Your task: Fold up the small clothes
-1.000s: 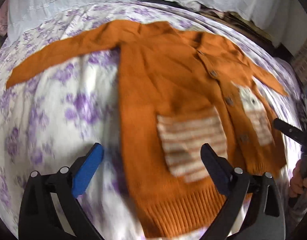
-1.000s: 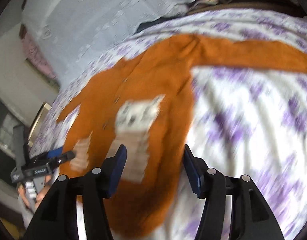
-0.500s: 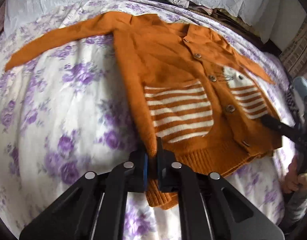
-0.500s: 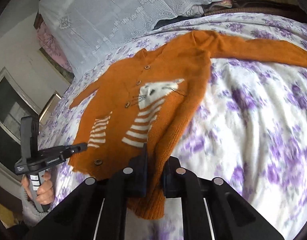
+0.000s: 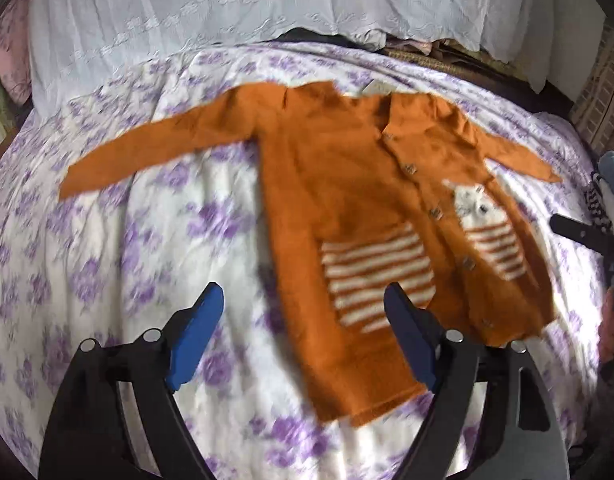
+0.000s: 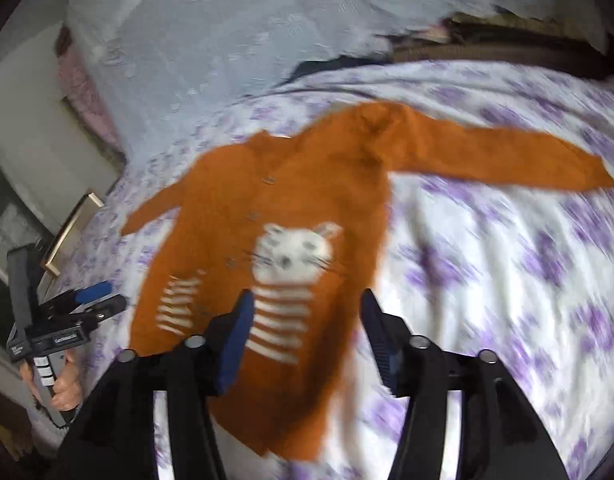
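An orange knitted cardigan [image 5: 347, 184] lies flat on the bed, on a white sheet with purple flowers [image 5: 127, 240]. Its front is up and it is buttoned, with both sleeves spread out to the sides. On the front there is a white cat face [image 6: 297, 250] over white and orange stripes, and a second striped patch [image 5: 377, 276] on the other half. Behind the bed hangs a white lace cloth [image 5: 227, 4].

The left hand-held gripper [image 5: 303, 328] is above the lower hem of the cardigan, near the corner on its side. Its jaws have just been opening and now stand wide apart; the blue pads do not press on the cloth, which lies below them on the bed. The right hand-held gripper [image 6: 307, 336] is above the other lower corner. Its jaws also have just been opening and they are apart now, with the striped part of the cardigan seen under the gap, not pinched.

In the right wrist view the left hand-held gripper shows at the left edge, with a hand [image 6: 65, 386] on its handle. Both pictures are a little blurred
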Tool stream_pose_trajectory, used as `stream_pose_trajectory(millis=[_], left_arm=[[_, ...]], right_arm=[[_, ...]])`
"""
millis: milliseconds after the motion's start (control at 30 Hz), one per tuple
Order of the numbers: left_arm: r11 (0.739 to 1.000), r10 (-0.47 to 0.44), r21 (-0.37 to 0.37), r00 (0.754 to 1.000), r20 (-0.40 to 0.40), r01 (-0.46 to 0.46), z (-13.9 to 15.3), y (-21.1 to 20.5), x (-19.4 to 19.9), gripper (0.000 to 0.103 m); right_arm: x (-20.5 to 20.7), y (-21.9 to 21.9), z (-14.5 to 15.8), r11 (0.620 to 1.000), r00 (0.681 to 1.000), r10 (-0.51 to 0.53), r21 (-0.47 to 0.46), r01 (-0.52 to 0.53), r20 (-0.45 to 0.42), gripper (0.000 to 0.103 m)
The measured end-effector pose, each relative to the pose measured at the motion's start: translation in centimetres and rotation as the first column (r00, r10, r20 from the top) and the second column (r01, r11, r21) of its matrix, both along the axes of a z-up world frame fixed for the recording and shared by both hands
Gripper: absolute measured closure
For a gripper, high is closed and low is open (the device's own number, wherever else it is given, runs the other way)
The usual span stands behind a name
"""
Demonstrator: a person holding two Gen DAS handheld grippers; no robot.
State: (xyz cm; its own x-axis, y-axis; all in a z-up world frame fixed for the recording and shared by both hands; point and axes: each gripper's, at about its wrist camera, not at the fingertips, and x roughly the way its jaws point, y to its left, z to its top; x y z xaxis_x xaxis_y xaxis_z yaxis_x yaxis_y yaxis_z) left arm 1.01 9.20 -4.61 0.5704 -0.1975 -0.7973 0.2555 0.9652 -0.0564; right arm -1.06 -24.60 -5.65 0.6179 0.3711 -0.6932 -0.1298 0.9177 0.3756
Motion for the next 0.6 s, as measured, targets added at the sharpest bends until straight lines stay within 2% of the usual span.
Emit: stream_pose_trajectory(millis=[67, 100, 133, 167, 200, 233, 300, 400, 467, 567, 600], left_arm=[[0.999, -0.033, -0.002, 0.999, -0.037, 0.033, -0.7, -1.1, 1.3, 0.014], [0.998, -0.057, 0.012, 0.995, -0.077, 0.058, -1.7, -1.9, 2.1, 0.012], [0.997, -0.060, 0.040, 0.990, -0.128, 0.066, -3.2, -2.7, 3.1, 0.012], [0.994, -0.031, 0.095, 0.981, -0.193, 0.050, -5.1, -3.1, 4.2, 0.012], [0.992, -0.021, 0.121, 0.979, -0.202, 0.047, -5.8, -3.3, 4.6, 0.010], [0.990, -0.031, 0.129, 0.983, -0.180, 0.055, -5.5, -3.4, 4.6, 0.011], [0.987, -0.046, 0.146, 0.991, -0.127, 0.065, -3.6, -3.9, 5.0, 0.011], [0.985, -0.041, 0.165, 0.999, -0.021, 0.044, -0.1, -5.0, 7.2, 0.010], [0.980, -0.012, 0.197, 0.999, 0.033, 0.005, 1.4, -6.1, 10.3, 0.008], [0.969, 0.070, 0.232, 0.995, 0.071, -0.085, 1.4, -7.1, 15.5, 0.008], [0.966, 0.089, 0.238, 0.993, 0.073, -0.104, 1.2, -7.1, 16.9, 0.008]], right_arm=[[1.9, 2.1, -1.1, 0.998, 0.998, 0.059, -0.035, -0.060, -0.038, 0.040], [2.8, 2.8, -2.4, 0.996, 0.992, 0.085, -0.034, -0.088, -0.090, 0.040], [4.1, 3.5, -4.7, 0.993, 0.977, 0.110, -0.023, -0.116, -0.181, 0.039], [4.3, 3.4, -5.3, 0.993, 0.976, 0.109, -0.024, -0.116, -0.188, 0.039], [4.4, 3.2, -4.8, 0.993, 0.981, 0.109, -0.030, -0.115, -0.161, 0.040], [4.6, 2.9, -4.4, 0.993, 0.980, 0.108, -0.020, -0.112, -0.167, 0.040], [5.7, 1.5, -2.2, 0.997, 0.991, 0.077, 0.035, -0.074, -0.110, 0.040], [9.5, 0.2, 0.4, 1.000, 1.000, -0.010, 0.009, 0.010, -0.010, 0.040], [12.9, -0.1, 1.0, 0.997, 0.996, -0.079, -0.010, 0.079, 0.033, 0.059], [17.4, -0.4, 0.3, 0.991, 0.990, -0.137, 0.009, 0.137, 0.043, 0.075], [19.3, -0.4, -0.4, 0.987, 0.987, -0.159, 0.016, 0.158, 0.034, 0.078]])
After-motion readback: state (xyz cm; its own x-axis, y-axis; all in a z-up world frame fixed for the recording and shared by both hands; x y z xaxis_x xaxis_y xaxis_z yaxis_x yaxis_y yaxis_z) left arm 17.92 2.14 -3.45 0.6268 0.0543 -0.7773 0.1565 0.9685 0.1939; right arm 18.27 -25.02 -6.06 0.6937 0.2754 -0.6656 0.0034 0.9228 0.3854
